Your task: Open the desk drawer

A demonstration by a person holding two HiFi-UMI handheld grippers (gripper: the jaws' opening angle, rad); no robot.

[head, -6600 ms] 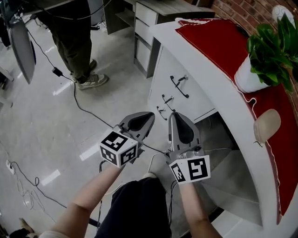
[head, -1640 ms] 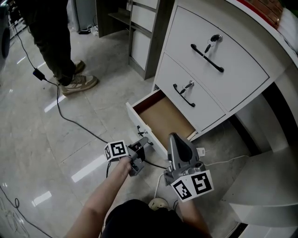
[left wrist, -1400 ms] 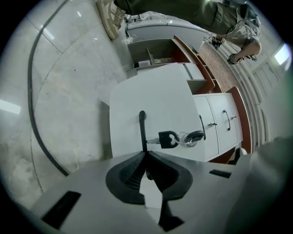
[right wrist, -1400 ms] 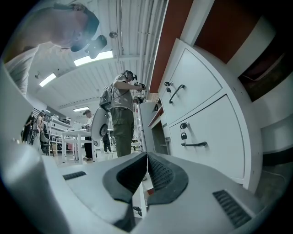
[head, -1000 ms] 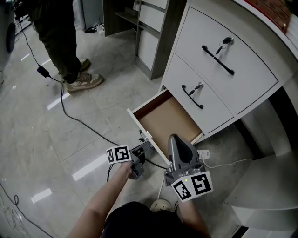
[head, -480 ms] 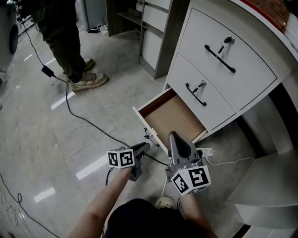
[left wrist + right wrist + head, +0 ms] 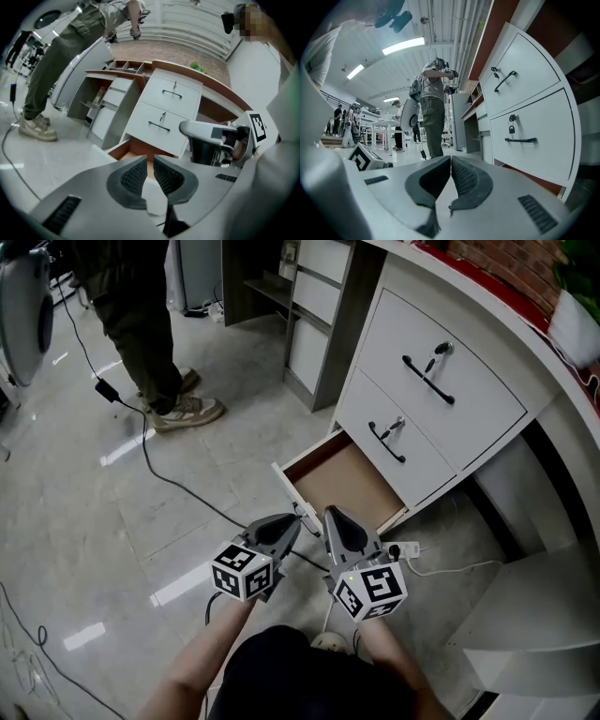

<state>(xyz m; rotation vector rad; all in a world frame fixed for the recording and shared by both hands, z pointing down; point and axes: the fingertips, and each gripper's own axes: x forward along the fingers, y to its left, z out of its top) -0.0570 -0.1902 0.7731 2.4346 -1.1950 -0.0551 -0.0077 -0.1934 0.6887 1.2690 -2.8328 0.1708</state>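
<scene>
Shiny grey floor tiles (image 7: pixel 84 549) fill the left side of the head view. A person (image 7: pixel 141 315) in dark trousers stands there at the top, with a tan shoe (image 7: pixel 190 411) flat on the tiles. A thin black cable (image 7: pixel 173 482) snakes across the floor from that person toward the middle.

Low in the middle, two hands hold the grippers side by side, both pointing at the desk. The left gripper (image 7: pixel 292 520) has a black and white marker cube (image 7: pixel 242 570) at its back end. Its jaws have just been closing, and now there is only a thin gap between the ribbed pads. Nothing sits in that gap. The right gripper (image 7: pixel 330 513) is just beside it, with its own marker cube (image 7: pixel 371 589). Its jaws are pressed together at the tips and hold nothing.

Just past both tips is the bottom drawer (image 7: pixel 345 486) of the white desk (image 7: pixel 553 427). It is pulled out, and its brown inside shows. Its white front (image 7: pixel 289 487) is close to the left gripper. Above it are the middle drawer (image 7: pixel 417 442) and the top drawer (image 7: pixel 469 385), both pushed in, each with a dark handle and a key. A white plug block (image 7: pixel 401 549) lies on the floor by the right gripper. A red cloth (image 7: pixel 492 285) runs along the desk top, and a white pot (image 7: pixel 574 332) stands on it at the far right.
</scene>
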